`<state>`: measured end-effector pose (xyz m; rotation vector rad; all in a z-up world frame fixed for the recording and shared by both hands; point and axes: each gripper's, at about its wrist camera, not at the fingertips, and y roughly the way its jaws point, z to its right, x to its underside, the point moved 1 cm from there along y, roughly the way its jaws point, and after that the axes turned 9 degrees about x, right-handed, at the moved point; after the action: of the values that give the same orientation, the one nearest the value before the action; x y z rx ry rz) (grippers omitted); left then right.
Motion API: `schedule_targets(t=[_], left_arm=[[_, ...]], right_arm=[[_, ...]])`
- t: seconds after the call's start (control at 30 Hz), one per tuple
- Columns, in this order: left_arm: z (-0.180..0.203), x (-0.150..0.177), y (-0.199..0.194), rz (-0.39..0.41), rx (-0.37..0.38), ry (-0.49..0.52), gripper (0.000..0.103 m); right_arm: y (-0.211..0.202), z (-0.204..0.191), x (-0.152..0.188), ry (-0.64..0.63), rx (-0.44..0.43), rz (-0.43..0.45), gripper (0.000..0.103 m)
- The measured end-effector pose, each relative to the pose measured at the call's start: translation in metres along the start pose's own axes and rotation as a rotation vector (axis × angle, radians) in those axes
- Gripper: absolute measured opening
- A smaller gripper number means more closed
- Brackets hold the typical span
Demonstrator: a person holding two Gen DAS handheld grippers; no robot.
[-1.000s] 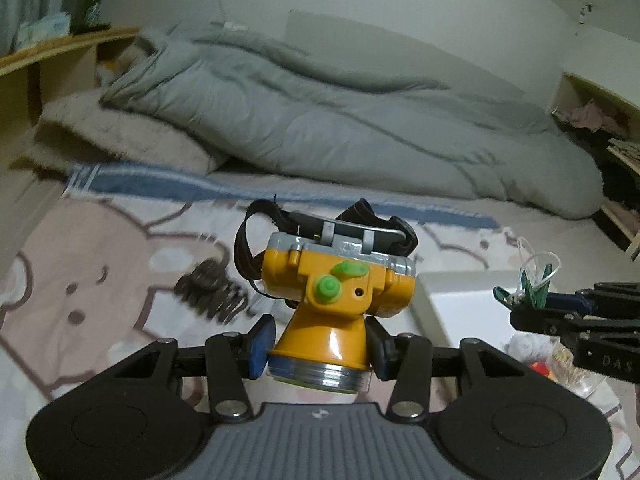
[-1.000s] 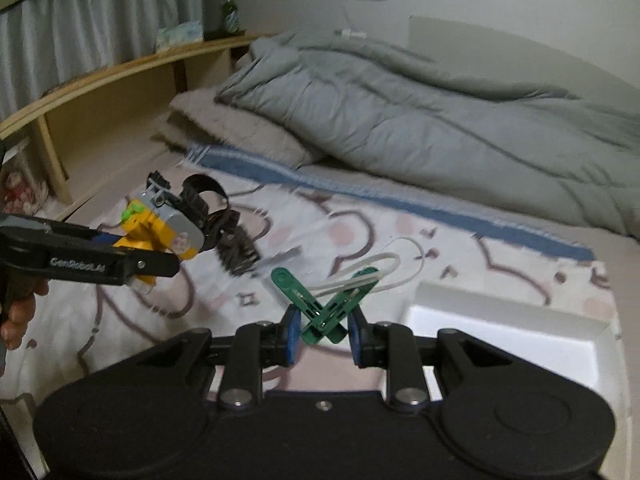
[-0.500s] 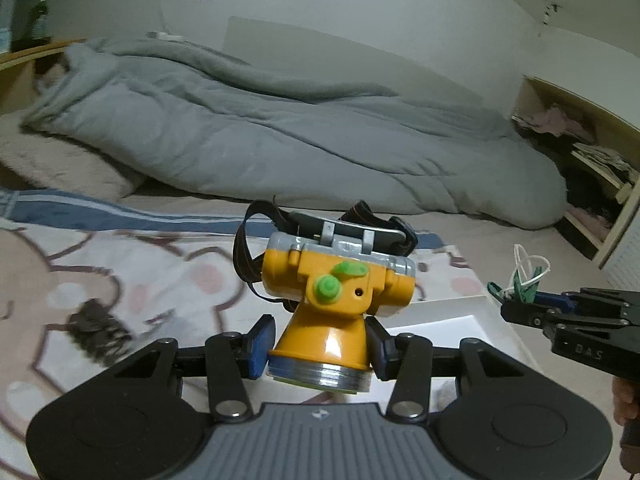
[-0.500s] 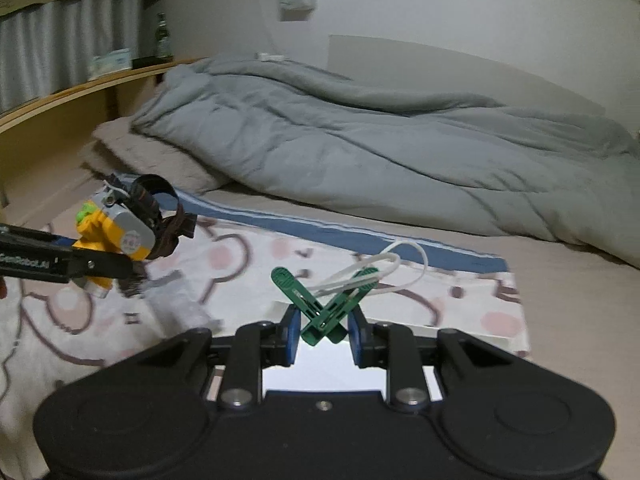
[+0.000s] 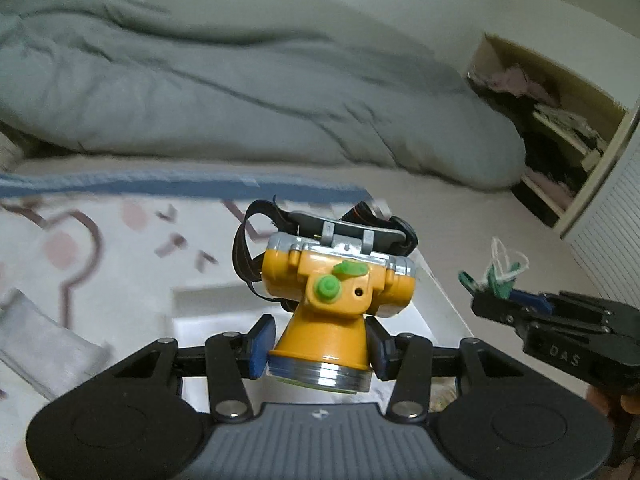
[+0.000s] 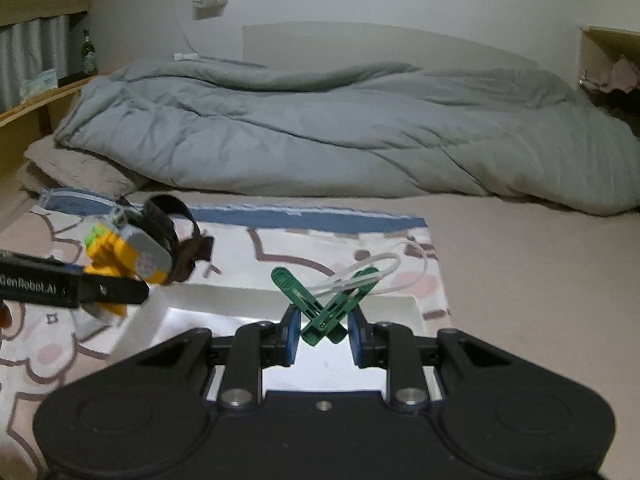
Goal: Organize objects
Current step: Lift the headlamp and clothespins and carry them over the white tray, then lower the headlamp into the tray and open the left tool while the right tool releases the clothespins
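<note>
Together, left claw point(image 5: 318, 346) pinches one yellow headlamp point(image 5: 334, 300), right claw point(image 6: 323, 330) pinches one green clothespin point(image 6: 324, 304) above one white tray point(image 6: 400, 306).

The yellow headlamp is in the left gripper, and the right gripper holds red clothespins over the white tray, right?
Not quite: the clothespins are green, not red, as the right wrist view shows. The rest holds: the left gripper grips the yellow headlamp, and the right gripper holds the clothespins over the white tray.

The right tongs point(image 6: 323, 334) pinch green clothespins point(image 6: 324, 304) above a white tray point(image 6: 400, 304); the left tongs point(image 6: 132, 290) grip a yellow headlamp point(image 6: 128, 254).
</note>
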<state>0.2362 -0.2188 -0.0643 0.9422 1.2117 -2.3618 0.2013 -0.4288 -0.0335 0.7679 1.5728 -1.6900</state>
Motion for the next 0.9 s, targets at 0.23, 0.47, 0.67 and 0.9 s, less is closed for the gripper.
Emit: schedule_targets(t=[0.23, 0.47, 0.67, 0.9], left_arm=[[0.003, 0.009, 0.055, -0.178, 0.019, -0.050, 0.049], [0.001, 0.004, 0.104, -0.231, -0.010, -0.061, 0.049], [-0.001, 0.007, 0.131, -0.192, 0.004, -0.130, 0.049], [-0.004, 0.019, 0.135, -0.143, -0.009, -0.219, 0.049]], right_arm=[[0.023, 0.015, 0.014, 0.010, -0.003, -0.072, 0.026], [0.041, 0.022, 0.021, 0.009, 0.005, -0.126, 0.026], [0.051, 0.026, 0.021, 0.022, -0.006, -0.130, 0.026], [0.074, 0.025, 0.020, 0.064, 0.006, -0.087, 0.055]])
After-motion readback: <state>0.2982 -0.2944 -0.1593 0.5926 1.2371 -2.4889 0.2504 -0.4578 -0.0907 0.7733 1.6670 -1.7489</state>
